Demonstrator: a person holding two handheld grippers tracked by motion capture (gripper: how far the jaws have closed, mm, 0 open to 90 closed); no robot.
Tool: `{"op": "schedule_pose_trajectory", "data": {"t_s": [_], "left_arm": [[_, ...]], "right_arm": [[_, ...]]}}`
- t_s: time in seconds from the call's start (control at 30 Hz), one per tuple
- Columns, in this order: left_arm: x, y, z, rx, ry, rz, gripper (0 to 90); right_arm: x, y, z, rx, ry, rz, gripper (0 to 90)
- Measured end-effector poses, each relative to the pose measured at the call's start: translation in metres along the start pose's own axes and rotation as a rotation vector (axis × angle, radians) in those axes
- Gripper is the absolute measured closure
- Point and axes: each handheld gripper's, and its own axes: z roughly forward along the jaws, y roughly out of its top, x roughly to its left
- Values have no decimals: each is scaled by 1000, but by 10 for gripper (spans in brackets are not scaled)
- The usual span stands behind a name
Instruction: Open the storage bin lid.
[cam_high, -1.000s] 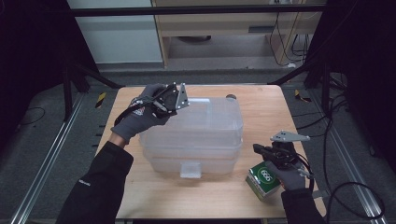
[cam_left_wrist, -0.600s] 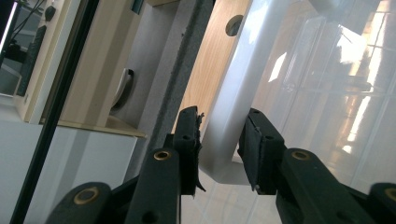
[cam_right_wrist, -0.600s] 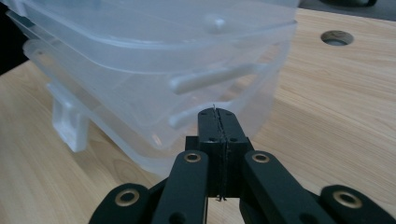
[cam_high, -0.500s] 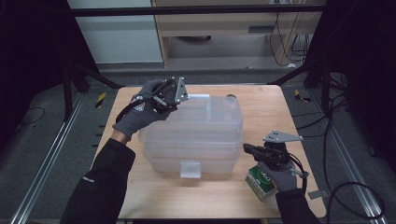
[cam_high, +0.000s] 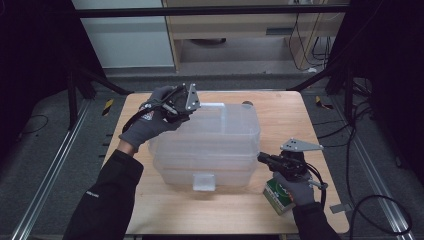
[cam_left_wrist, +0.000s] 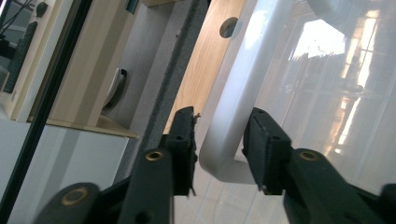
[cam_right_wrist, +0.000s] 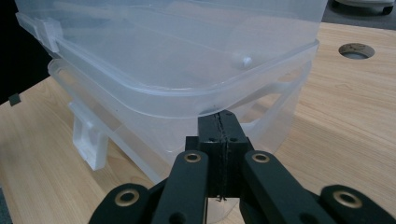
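High view: a clear plastic bin sits mid-table, with what looks like a second clear tub or lid resting in its top. The left gripper, in a gloved left hand, is at the bin's far left corner. The right gripper, in the right hand, points at the bin's near right corner. A green box lies on the table just under that hand. A clear latch tab hangs on the bin's near wall.

Left gripper view: the left gripper has its jaws apart, one on either side of the bin's white rim. The rim corner lies between the fingers; I cannot tell whether either pad touches it. Beyond the fingers, the table edge with a round hole.

Right gripper view: the right gripper has its jaws pressed together, nothing visible between the pads. The tips sit right at the bin, under its overhanging rim; contact cannot be confirmed. The latch tab is left of the fingers; a table hole is beyond them to the right.
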Motion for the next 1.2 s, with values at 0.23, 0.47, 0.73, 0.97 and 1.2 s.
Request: {"op": "schedule_pose_trajectory", "data": {"t_s": [0.23,0.47,0.73,0.97,1.2], "left_arm": [[-2,-12,-17,-68,-25,-46,561],[-2,-34,-38,-149,-38,-149,547],[-2,-72,-58,-237,-5,-322,585],[-4,-105,-76,-299,58,-479,647],[-12,-141,-91,-368,92,-630,755]], "right_arm": [[0,0,0,1,0,1,900],[0,0,1,7,-1,0,900],[0,0,1,12,-3,2,900],[0,0,1,14,-3,4,900],[0,0,0,15,-5,1,900]]}}
